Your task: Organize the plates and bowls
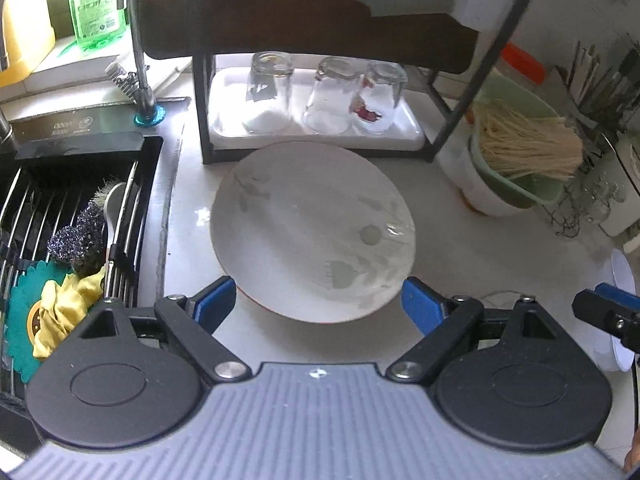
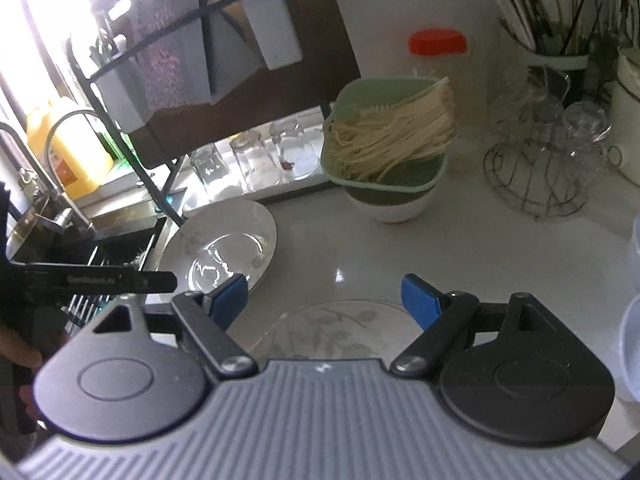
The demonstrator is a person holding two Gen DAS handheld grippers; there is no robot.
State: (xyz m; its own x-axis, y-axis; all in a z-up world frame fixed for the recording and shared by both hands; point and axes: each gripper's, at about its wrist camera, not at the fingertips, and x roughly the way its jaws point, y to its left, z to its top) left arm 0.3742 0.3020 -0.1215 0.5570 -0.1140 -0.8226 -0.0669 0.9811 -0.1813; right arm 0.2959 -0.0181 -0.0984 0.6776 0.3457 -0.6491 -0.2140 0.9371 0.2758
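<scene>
We had the left tool (image 1: 318, 300) spread wide over the near rim of the leaf-patterned plate (image 1: 312, 228), which lay flat on the white tabletop (image 1: 480, 248) just in front of the glass rack (image 1: 316, 120) and beside the sink (image 1: 72, 220). Nothing was clamped. The right tool (image 2: 324, 300) was likewise apart and empty above a second plate (image 2: 340, 332) nearer us. To do this well, we judged each tool should come in low, slip one pad under the rim, and close gently, because the glazed plates looked wet and likely to slide.
</scene>
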